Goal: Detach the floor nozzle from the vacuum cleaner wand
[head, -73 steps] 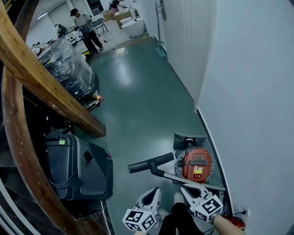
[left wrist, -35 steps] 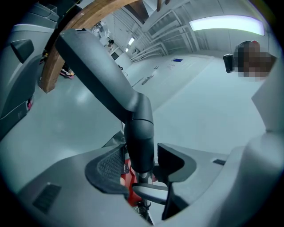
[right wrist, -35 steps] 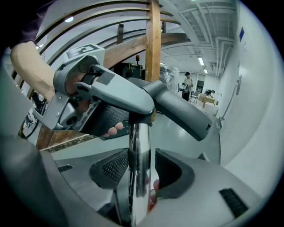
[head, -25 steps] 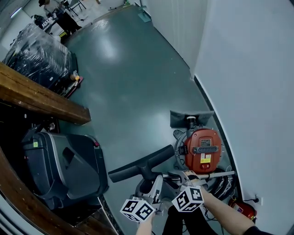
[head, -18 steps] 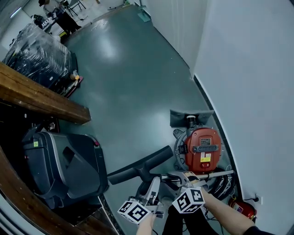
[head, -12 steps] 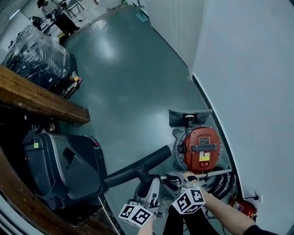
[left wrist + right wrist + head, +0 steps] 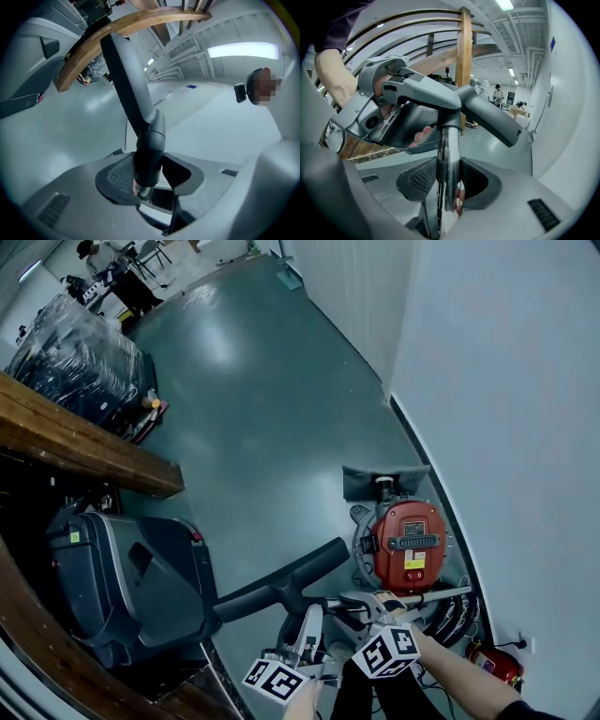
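The black floor nozzle (image 7: 281, 582) hangs slantwise just above the green floor, joined by its neck to the chrome wand (image 7: 427, 595). My left gripper (image 7: 307, 615) is shut on the nozzle's neck (image 7: 149, 159), and the nozzle bar (image 7: 123, 75) rises away from its jaws. My right gripper (image 7: 364, 602) is shut on the chrome wand (image 7: 448, 154), with a pad pressed on each side. The right gripper view also shows the left gripper (image 7: 389, 108) and the nozzle (image 7: 490, 116) right above the wand's end.
A red canister vacuum (image 7: 405, 545) stands against the white wall (image 7: 506, 427), with a coiled hose (image 7: 459, 617) beside it. A black case (image 7: 131, 587) and a wooden beam (image 7: 84, 451) lie to the left. A wrapped pallet (image 7: 80, 362) and people (image 7: 108, 268) are far off.
Since the earliest frame both grippers have closed on the nozzle neck and the wand. Over the last second both rose slightly, the left gripper rolled, and the nozzle lifted with them.
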`<state>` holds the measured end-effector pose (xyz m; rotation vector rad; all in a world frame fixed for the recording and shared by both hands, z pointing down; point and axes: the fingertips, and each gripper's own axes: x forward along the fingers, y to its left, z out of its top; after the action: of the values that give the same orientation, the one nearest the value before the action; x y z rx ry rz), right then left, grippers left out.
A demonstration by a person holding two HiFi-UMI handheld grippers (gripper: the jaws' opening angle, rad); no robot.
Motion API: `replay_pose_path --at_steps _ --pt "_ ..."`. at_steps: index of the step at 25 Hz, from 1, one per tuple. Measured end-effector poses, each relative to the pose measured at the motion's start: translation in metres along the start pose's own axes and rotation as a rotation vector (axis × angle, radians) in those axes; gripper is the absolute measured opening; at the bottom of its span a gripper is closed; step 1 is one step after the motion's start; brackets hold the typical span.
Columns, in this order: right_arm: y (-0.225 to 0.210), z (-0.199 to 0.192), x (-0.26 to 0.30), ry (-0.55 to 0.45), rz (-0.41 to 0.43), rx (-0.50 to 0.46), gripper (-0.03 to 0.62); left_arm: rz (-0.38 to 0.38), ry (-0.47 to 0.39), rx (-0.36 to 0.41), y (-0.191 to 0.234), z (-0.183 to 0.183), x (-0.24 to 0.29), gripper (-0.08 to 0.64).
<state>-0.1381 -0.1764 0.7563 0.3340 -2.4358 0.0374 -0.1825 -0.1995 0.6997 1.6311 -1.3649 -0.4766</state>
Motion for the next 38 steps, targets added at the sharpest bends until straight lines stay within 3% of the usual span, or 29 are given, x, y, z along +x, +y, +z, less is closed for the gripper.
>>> replay_pose_path --at_steps 3,4,5,8,9,12,13,15,17,18,19,23,30,34,38 --pt "-0.001 0.004 -0.003 -0.011 -0.003 0.004 0.16 0.053 0.019 0.253 -0.009 0.002 -0.002 0.167" --pt "-0.002 0.007 -0.005 -0.014 -0.003 0.007 0.16 0.062 0.009 0.28 -0.011 0.003 -0.003 0.167" --pt "-0.003 0.009 -0.007 -0.017 -0.003 0.008 0.16 0.059 -0.011 0.244 -0.011 0.004 -0.004 0.166" --pt "-0.002 0.009 -0.008 -0.018 -0.008 0.006 0.16 0.021 -0.074 0.018 -0.007 0.006 -0.005 0.164" --pt "-0.002 0.009 -0.008 -0.016 -0.008 0.007 0.16 0.019 -0.071 0.02 -0.008 0.006 -0.005 0.164" --pt "-0.002 0.01 -0.01 -0.026 0.003 0.005 0.16 0.041 -0.009 0.245 -0.017 0.005 -0.006 0.163" --pt "-0.002 0.012 -0.01 -0.029 0.004 0.006 0.16 0.038 0.002 0.268 -0.019 0.005 -0.006 0.163" --pt "-0.004 0.012 -0.012 -0.031 -0.005 0.011 0.16 0.023 -0.054 0.149 -0.012 0.015 -0.01 0.163" --pt "-0.01 0.008 -0.015 -0.031 -0.022 0.016 0.16 0.048 -0.196 -0.035 0.011 0.046 -0.025 0.163" --pt "-0.015 0.006 -0.016 -0.032 -0.031 0.017 0.16 0.065 -0.251 -0.077 0.022 0.065 -0.033 0.163" --pt "-0.02 0.004 -0.016 -0.031 -0.037 0.018 0.16 0.073 -0.274 -0.071 0.027 0.081 -0.038 0.163" --pt "-0.027 -0.004 -0.005 -0.013 -0.029 0.025 0.161 0.015 -0.242 0.081 0.001 0.112 -0.044 0.163" --pt "-0.017 -0.01 0.014 0.012 -0.045 0.012 0.161 0.003 -0.147 0.219 -0.021 0.097 -0.054 0.163" --pt "-0.016 -0.008 0.016 0.027 -0.067 -0.004 0.161 0.007 -0.117 0.242 -0.018 0.093 -0.06 0.164" --pt "-0.02 0.009 -0.001 -0.028 -0.084 0.034 0.167 -0.006 -0.111 0.257 -0.025 0.096 -0.062 0.164"
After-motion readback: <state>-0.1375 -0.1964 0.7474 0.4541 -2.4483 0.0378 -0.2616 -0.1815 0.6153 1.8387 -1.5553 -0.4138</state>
